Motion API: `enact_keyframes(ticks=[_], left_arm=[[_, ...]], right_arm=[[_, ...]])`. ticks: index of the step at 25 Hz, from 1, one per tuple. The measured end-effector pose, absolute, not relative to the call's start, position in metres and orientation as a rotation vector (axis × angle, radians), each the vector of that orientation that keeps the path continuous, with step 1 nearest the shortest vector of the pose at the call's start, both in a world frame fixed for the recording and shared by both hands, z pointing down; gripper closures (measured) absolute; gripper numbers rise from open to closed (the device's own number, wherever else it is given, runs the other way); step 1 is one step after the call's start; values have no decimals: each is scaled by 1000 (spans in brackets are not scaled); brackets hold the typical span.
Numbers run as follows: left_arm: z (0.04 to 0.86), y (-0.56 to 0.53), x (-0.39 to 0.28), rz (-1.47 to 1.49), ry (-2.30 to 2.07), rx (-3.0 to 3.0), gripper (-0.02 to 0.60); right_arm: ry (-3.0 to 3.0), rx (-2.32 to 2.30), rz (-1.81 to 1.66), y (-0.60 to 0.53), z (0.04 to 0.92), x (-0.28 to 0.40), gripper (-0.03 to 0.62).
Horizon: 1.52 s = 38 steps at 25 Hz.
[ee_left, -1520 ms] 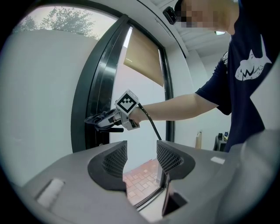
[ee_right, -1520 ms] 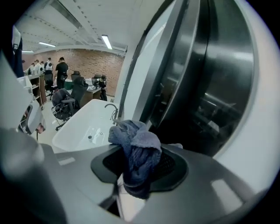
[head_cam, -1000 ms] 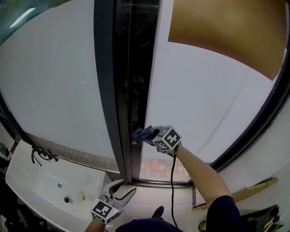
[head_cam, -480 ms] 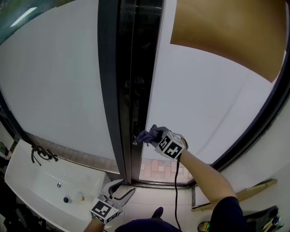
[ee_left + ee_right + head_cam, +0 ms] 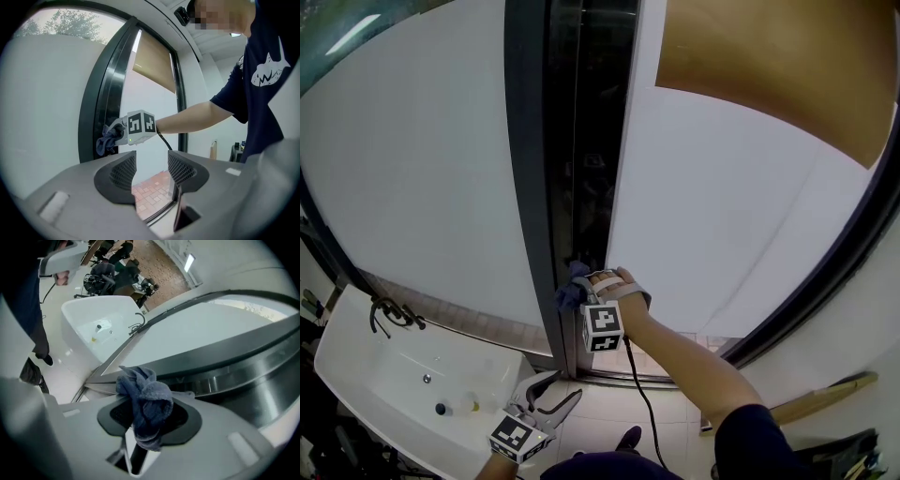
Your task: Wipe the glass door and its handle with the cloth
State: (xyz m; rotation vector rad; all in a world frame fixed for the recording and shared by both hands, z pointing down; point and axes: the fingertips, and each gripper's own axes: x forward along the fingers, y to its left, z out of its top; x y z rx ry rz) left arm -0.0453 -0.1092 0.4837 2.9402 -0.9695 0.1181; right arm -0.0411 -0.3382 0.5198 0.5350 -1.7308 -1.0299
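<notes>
A crumpled blue cloth (image 5: 146,405) sits clamped between the jaws of my right gripper (image 5: 147,420), which is shut on it. In the head view that gripper (image 5: 581,289) holds the cloth (image 5: 572,292) against the dark vertical door frame (image 5: 530,187), beside the frosted glass door (image 5: 722,216). A brushed metal strip (image 5: 243,376) runs just past the cloth; I cannot tell whether it is the handle. My left gripper (image 5: 547,397) hangs low by the floor, open and empty. Its own view shows the right gripper (image 5: 139,127) and cloth (image 5: 104,143) at the frame.
A white sink (image 5: 356,375) with a dark tap (image 5: 389,315) stands at the lower left. A tan blind (image 5: 769,66) covers the door's top right. A wooden board (image 5: 825,394) leans at the lower right. Brick paving (image 5: 152,190) shows beyond the glass.
The right gripper has carried the cloth left and slightly down onto the dark frame, turning so its marker cube now faces down. The left gripper has stayed put.
</notes>
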Motion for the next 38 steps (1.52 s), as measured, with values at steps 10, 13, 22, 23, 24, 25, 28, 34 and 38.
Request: enact_keyframes(ticks=[10,13,22,23,24,25,28,34,38], left_arm=[[484,-111,-44,139,-961,2947,376],[480,-110,-38,123,-939,2957,376],[484,-108,-34,136,-910,2975,376],[486,-108,-34,138,-909,2976,376],[487,-108,-34,140,-908,2978,376],[487,-108,-34,141,-907,2978,376],[486,-107,-34,140,-906,2971,376],[492,-110,-37,143,-922,2954,376],[493,-110,-36,145,-930,2946,376]], right_arm=[[-1646,505,-1096,-321,533,8,448],[-1649,523,-1072,-316,533,28,450],[-1598,591,-1007,-313,536,85,450],[-1581,615,-987,-316,537,94,450],[-1571,647,-955,-320,537,104,450],[-1580,686,-912,-324,536,115,450],[-1726,804,-792,-325,521,131,450],[-1929,742,-932,-292,501,66,450],[-1900,637,-1100,-282,516,3,450]])
